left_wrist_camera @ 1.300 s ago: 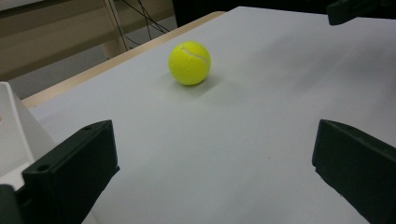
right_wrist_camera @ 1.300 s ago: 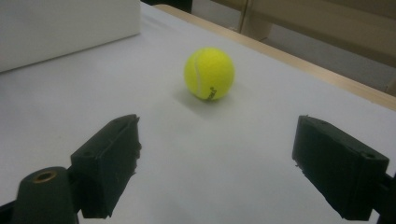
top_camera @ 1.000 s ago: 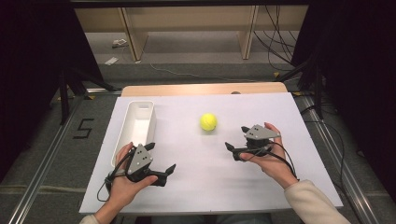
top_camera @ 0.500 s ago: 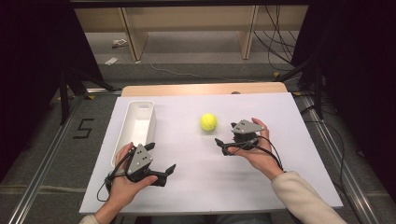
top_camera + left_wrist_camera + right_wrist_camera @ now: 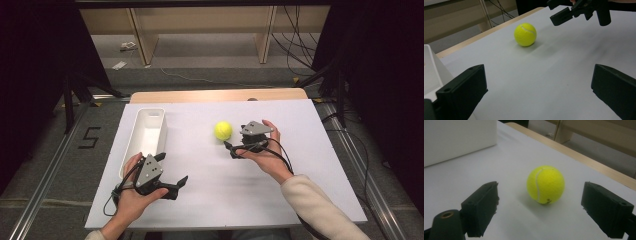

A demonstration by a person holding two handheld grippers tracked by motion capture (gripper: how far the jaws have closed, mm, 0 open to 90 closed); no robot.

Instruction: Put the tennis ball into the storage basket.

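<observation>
Right tool (image 5: 231, 148) jaws spread, left tool (image 5: 172, 183) apparently likewise

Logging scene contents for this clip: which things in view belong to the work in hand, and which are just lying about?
In the job:
tennis ball, lined up between the open jaws of the right gripper

Lying about:
white bin
left gripper, open, apart from the ball
scraps on the floor

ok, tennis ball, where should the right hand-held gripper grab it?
Across the middle of the tennis ball, one jaw on each side at its widest. Come in low from the side where the right hand-held gripper already faces it, jaws open and wider than the ball; it rests free on the table.
</observation>
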